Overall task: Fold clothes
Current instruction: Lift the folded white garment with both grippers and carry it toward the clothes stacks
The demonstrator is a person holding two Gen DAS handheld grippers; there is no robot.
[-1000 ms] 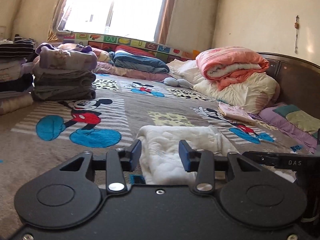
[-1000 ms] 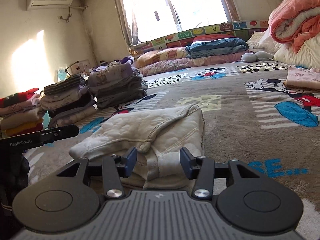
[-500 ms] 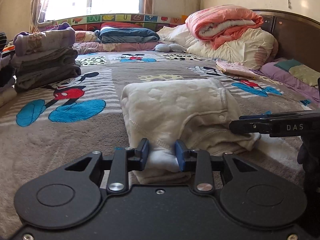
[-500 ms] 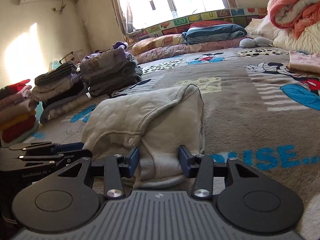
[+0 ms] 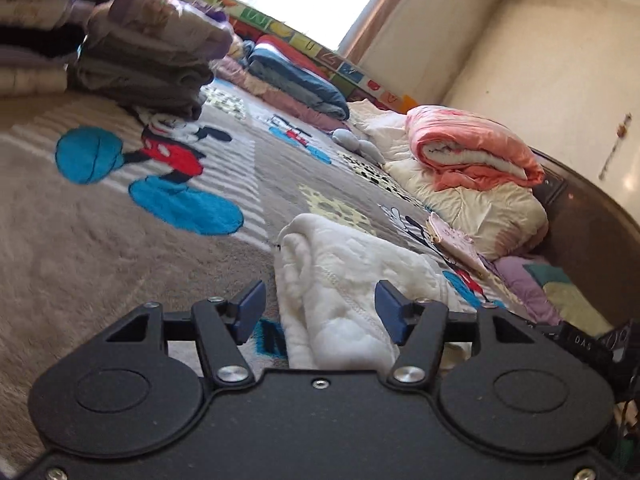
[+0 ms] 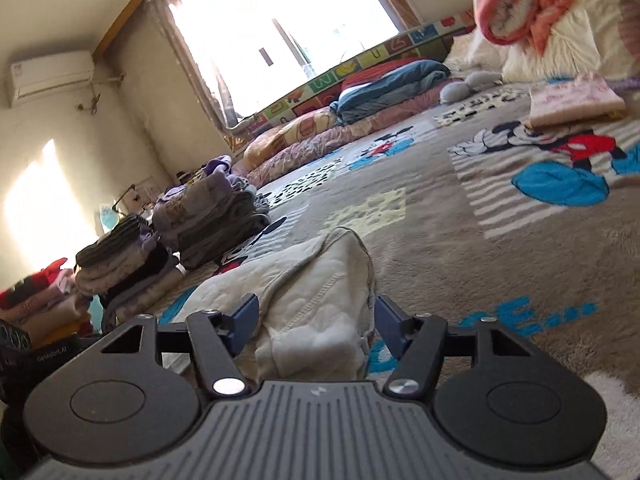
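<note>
Two grippers, left (image 5: 320, 316) and right (image 6: 316, 322), have jaws opening, spread either side of the folded white garment (image 5: 344, 288) without pinching it, as it lies on a grey cartoon-mouse blanket (image 5: 120, 240) with blue letters, near clothes stacks (image 6: 208, 220) below a bright window (image 6: 280, 28).

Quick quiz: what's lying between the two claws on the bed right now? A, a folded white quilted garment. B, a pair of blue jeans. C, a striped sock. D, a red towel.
A: the folded white quilted garment lies between the fingers of the left claw and right claw, whose jaws are opening off it.
</note>
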